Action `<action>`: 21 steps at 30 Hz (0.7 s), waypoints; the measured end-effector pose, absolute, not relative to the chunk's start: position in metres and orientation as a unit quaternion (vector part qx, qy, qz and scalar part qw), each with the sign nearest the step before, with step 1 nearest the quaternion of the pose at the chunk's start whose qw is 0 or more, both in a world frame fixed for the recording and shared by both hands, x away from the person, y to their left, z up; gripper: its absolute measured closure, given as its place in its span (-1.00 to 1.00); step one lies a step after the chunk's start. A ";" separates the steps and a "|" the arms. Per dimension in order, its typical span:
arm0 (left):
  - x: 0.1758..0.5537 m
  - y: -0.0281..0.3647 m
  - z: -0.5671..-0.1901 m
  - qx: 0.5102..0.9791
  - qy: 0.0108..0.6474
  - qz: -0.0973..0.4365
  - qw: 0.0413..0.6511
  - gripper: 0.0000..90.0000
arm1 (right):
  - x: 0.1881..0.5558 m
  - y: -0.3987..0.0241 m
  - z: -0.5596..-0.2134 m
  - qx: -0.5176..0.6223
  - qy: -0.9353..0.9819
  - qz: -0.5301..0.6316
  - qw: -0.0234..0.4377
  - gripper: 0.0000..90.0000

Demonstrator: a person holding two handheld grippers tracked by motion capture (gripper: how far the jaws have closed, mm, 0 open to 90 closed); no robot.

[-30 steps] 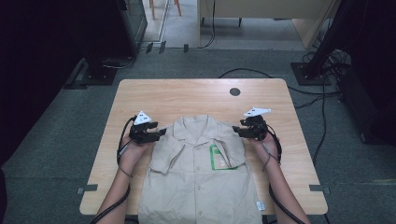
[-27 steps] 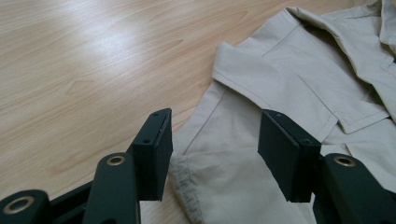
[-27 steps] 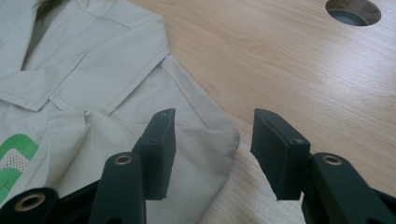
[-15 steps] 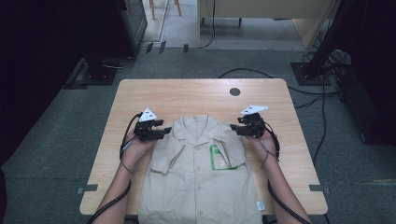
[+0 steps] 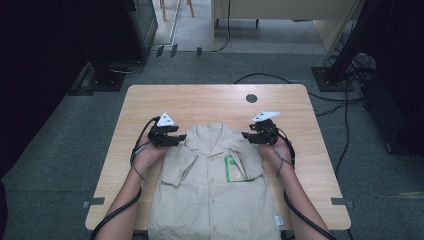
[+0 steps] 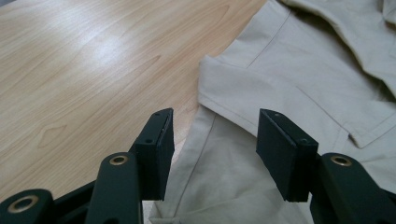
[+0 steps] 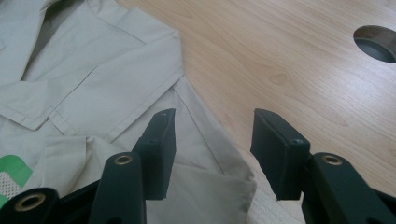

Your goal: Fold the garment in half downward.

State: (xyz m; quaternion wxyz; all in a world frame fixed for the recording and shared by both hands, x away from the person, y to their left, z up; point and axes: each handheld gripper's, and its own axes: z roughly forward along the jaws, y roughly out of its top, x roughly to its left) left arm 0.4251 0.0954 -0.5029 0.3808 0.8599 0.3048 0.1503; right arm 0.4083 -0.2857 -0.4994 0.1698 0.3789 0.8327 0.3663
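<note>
While both sleeves already lie folded in over the front, the beige short-sleeved cotton work shirt [image 5: 215, 185] lies face up on the light wooden desk [image 5: 210, 102], collar toward the round cable hole [image 5: 251, 98], hem hanging off the near edge. Judging by that: side folds done, lengthwise fold not started.

Left gripper [image 5: 176, 139] sits at the shirt's left shoulder corner, right gripper [image 5: 247, 136] at the right shoulder corner, both well short of the cable hole. In the left gripper view the jaws stand roughly half open over the shoulder seam, pads not pressing cloth. Right gripper view: same, half open, straddling the folded shoulder edge, nothing gripped.

Green-bordered chest patch [image 5: 236, 168] faces up, uncovered.

Likely left: pinch both shoulders, fold top toward hem, flatten.
</note>
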 end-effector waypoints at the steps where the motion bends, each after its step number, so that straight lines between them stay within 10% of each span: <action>1: 0.426 0.096 -0.504 0.861 0.307 0.151 0.377 0.03 | 0.409 -0.285 -0.500 0.377 0.834 0.366 0.169 0.10; 21: 0.436 0.096 -0.516 0.876 0.302 0.120 0.358 0.28 | 0.427 -0.264 -0.509 0.345 0.864 0.330 0.161 0.10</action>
